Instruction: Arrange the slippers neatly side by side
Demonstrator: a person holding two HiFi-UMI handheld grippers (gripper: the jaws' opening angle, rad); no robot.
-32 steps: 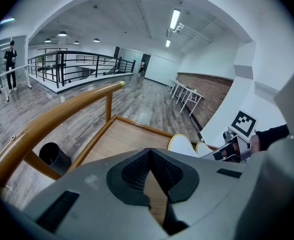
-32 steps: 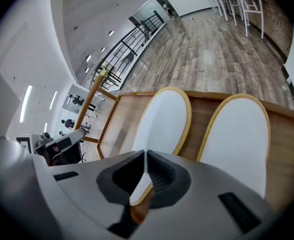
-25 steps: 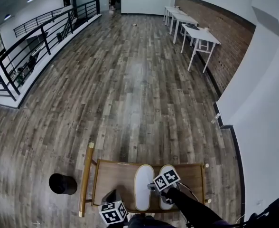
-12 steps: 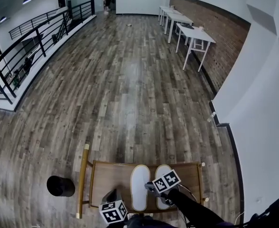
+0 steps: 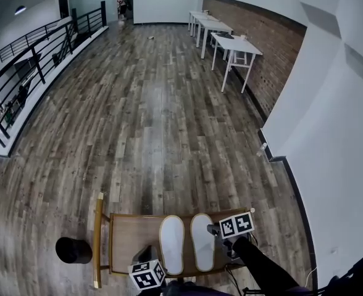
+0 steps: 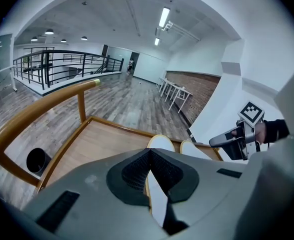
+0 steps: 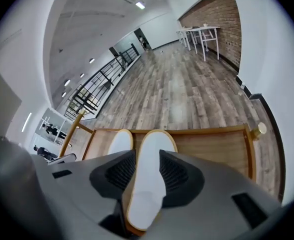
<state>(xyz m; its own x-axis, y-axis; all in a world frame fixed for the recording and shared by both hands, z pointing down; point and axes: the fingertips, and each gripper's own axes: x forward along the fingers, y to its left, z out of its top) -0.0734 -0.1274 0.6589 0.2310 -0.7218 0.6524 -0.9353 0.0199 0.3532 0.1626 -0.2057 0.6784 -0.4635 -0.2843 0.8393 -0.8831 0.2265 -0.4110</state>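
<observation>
Right gripper [image 7: 146, 169] had drawn aside, jaws just opened wide off the right slipper [image 5: 202, 242], evidently because it lay parallel beside the left slipper [image 5: 171, 244] on the worktop [image 5: 132, 239]; left gripper [image 6: 148, 154] jaws closed, empty.

Right gripper [image 7: 146, 170] newly agape, seemingly round slipper [image 7: 154, 144]

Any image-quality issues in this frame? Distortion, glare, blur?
Head view: strong fisheye, floor planks bow, with a pale sheen on them. Left gripper view: black vignette corners, ceiling light strip blown out. Right gripper view: near end of the slipper looks soft.
</observation>
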